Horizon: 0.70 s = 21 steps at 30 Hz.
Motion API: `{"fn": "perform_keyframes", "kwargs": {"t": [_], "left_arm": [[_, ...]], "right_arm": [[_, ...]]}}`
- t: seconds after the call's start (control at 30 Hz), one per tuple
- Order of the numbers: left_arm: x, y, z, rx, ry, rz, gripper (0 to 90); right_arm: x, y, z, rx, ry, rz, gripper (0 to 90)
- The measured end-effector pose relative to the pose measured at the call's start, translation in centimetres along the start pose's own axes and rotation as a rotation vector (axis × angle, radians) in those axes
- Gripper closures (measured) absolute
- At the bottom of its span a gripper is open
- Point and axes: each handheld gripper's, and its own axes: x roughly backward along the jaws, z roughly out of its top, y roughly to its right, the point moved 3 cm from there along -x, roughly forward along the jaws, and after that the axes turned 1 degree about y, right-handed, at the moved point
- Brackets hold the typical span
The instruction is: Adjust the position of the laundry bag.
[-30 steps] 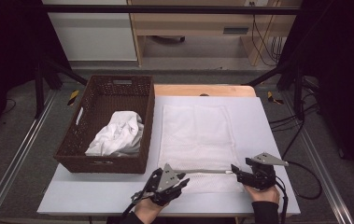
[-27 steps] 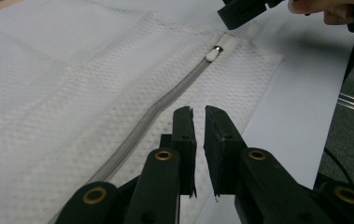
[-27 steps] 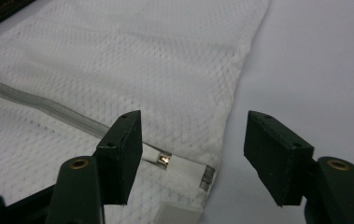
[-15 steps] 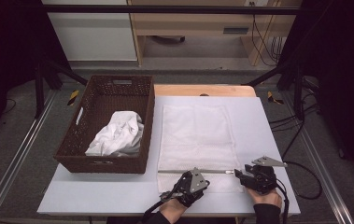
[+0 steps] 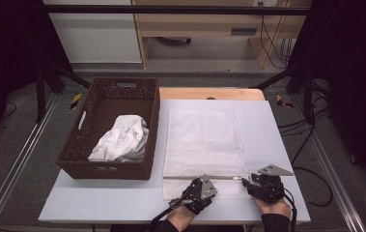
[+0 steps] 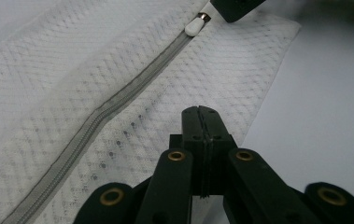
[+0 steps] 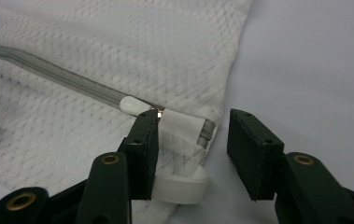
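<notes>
Mesh laundry bag (image 5: 204,145) lies flat on the white surface (image 5: 277,145) beside a wicker basket (image 5: 108,159). My left claw (image 6: 201,112) pins its near edge, shut. My right claw (image 7: 193,135), just narrowing, straddles the fabric tab beside the zipper pull (image 7: 130,103), not yet gripping. Next: clamp, then unzip.

Mesh bag (image 5: 204,145): near edge hidden beneath both grippers. Zipper (image 6: 114,105): cut off at picture's lower edge. White cloth (image 5: 121,139): underside hidden inside basket (image 5: 104,170). Forearms: cut off below.
</notes>
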Motion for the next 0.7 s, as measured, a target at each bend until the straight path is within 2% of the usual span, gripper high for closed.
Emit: {"fn": "perform_keyframes", "kwargs": {"t": [0.07,0.13,0.3,0.37,0.43,0.53,0.7], "left_arm": [[-0.03,-0.06,-0.01,0.013,0.002,-0.007,88.9],[-0.04,-0.07,-0.01,0.016,0.0,-0.01,88.9],[-0.05,-0.02,-0.01,0.008,0.0,-0.004,88.8],[-0.06,-0.04,-0.01,0.012,0.0,-0.008,88.8],[-0.05,-0.06,0.0,0.016,0.0,-0.009,88.7],[-0.06,-0.12,0.01,0.017,0.001,-0.012,88.6],[-0.05,-0.08,0.0,0.018,0.002,-0.011,87.8]], "right_arm": [[-0.04,-0.26,-0.06,0.016,0.0,-0.027,58.3],[-0.07,-0.53,-0.02,0.004,-0.006,-0.053,60.8],[-0.08,-0.61,0.09,-0.004,-0.01,-0.071,67.4],[-0.02,-0.61,0.13,-0.019,-0.015,-0.069,75.4],[0.0,-0.54,0.16,-0.026,-0.018,-0.065,78.0],[0.1,-0.1,0.29,-0.048,-0.026,-0.03,84.7],[0.36,0.04,0.51,-0.071,-0.03,-0.001,86.6]]}}
